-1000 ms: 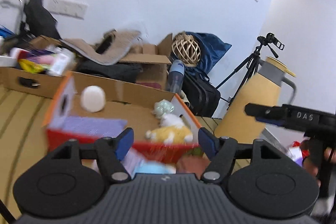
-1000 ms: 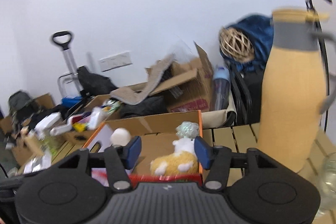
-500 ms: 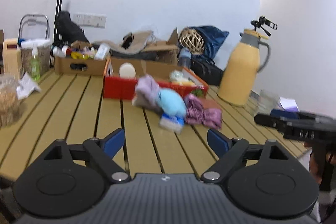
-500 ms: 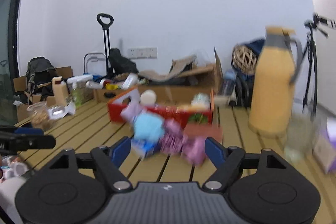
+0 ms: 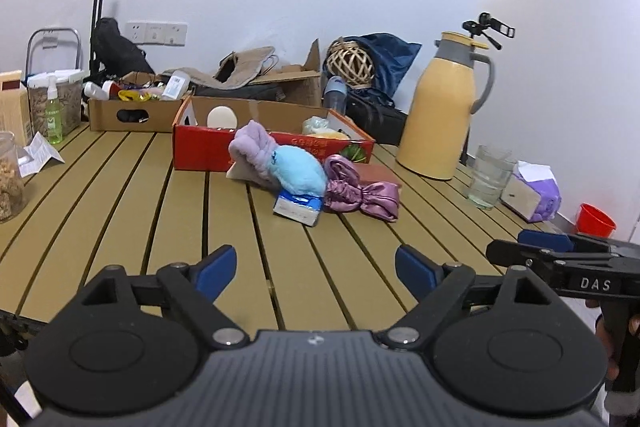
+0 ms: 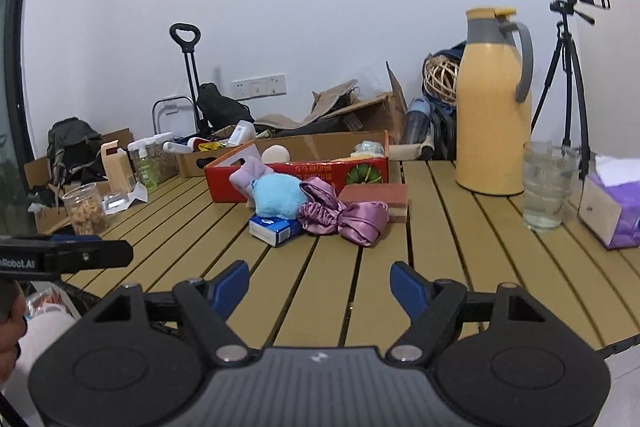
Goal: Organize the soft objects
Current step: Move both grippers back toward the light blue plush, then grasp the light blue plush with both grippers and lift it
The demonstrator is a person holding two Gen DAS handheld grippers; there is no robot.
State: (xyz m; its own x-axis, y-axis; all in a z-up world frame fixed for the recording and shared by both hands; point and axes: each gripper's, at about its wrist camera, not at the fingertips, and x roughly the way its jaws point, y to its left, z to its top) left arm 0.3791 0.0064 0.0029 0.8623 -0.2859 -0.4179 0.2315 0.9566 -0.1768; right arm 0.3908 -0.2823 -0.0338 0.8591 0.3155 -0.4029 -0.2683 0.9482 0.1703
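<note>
Two grippers are hanging over the near edge of the slatted table, and I am holding both with jaws spread wide and nothing between them: my left gripper and my right gripper. The soft pile is lying well ahead of both, just before the red box: lilac cloth, blue plush, purple satin scrunchie, strung left to right. I am judging the scrunchie nearer my right.

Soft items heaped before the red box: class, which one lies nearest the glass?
The shiny purple satin scrunchie. It ends the heap on the glass's side; the blue plush and lilac cloth lie farther away.
</note>
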